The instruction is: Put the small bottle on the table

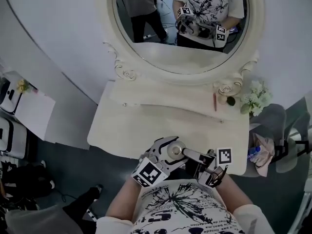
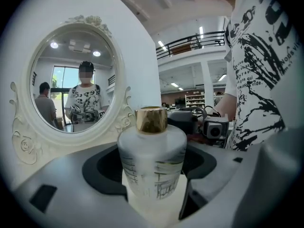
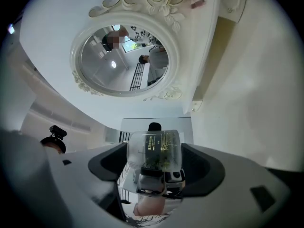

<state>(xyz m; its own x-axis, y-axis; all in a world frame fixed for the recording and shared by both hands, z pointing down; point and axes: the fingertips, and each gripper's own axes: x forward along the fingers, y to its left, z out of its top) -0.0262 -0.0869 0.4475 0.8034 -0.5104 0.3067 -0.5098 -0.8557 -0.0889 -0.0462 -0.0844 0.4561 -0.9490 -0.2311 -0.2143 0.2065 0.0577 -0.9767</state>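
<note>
The left gripper [image 2: 152, 186] clamps the small bottle [image 2: 152, 156] by its frosted body. The right gripper [image 3: 155, 167] seems to pinch it too, above the dressing table's [image 1: 146, 126] front edge. An uneven release there could tip the smooth glass off towards the floor.

No sure readable text. Shirt [image 2: 259, 56]: big black lettering, only fragments, illegible. Small bottle [image 2: 152, 160]: thin dark printed lines, and gold print in right gripper view, both too small. Marker cubes [image 1: 147, 172]: black-and-white square codes, no numbers.
</note>
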